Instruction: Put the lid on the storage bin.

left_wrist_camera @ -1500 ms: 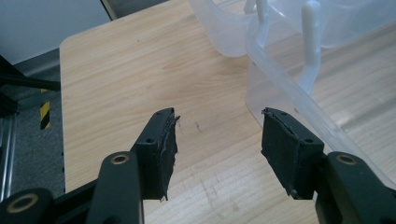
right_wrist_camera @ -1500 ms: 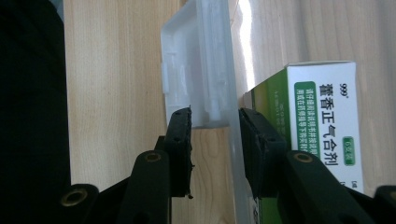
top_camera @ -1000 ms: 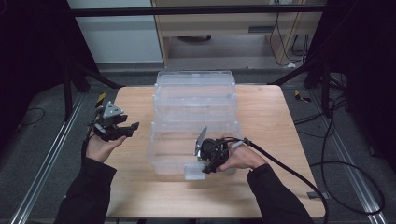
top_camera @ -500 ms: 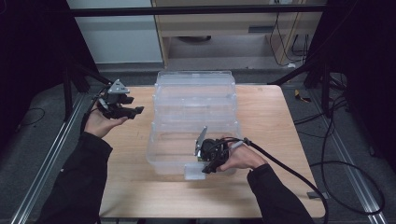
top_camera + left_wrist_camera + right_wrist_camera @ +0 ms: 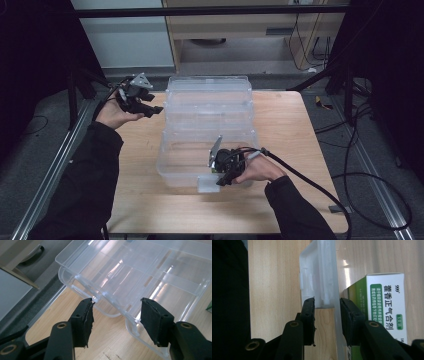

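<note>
Across the middle of the high view, the clear plastic organiser box [image 5: 209, 127] is sitting on the wooden table [image 5: 300, 140], its lid lying open toward the top of the frame. You are holding its near wall at lower centre: your right gripper [image 5: 223, 176] is clamping the front latch tab [image 5: 318, 277], one pad on each side of the thin wall. A green-and-white medicine carton [image 5: 384, 310] is lying just behind that wall. Your left gripper [image 5: 150, 109] is hovering at upper left, jaws standing wide with nothing between them, pointing at the lid's hinge edge [image 5: 105, 293]. The box is looking light, stiff and slick, and thin enough to crack, so you are better off gripping rims and hinge ribs, never flat panels.
</note>
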Motion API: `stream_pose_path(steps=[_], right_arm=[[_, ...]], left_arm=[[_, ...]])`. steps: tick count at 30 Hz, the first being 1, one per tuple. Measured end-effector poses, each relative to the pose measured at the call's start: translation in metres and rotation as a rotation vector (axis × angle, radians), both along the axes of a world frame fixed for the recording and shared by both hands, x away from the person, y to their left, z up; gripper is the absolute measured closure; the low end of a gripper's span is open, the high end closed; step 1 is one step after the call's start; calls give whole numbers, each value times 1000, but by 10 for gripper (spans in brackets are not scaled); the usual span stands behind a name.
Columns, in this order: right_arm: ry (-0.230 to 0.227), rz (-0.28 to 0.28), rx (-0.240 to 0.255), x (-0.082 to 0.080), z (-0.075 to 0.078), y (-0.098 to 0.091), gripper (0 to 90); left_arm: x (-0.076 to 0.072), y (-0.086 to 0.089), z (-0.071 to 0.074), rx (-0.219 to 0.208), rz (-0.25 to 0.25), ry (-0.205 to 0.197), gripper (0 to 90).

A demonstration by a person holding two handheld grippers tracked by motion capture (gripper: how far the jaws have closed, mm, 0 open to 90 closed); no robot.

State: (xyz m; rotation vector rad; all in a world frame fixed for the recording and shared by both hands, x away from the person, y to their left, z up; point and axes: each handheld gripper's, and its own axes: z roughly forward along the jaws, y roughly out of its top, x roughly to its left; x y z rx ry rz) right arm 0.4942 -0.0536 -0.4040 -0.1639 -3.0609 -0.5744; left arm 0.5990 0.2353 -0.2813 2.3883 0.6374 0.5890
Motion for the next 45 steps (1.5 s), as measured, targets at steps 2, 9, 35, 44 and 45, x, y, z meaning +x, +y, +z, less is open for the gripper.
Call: stream_pose_path(steps=[2,9,35,44,45], right_arm=[[0,-4,-1,0,0,0,660],[-2,-3,-2,0,0,0,660],[-4,5,-2,0,0,0,661],[-5,0,1,1,0,0,661],[-4,4,2,1,0,0,660]], left_arm=[[2,-5,2,16,-23,2,435],[9,-21,12,48,-118,17,436],[37,-61,7,251,-259,68,479],[42,-69,-4,303,-284,85,578],[42,-70,-5,311,-292,86,584]])
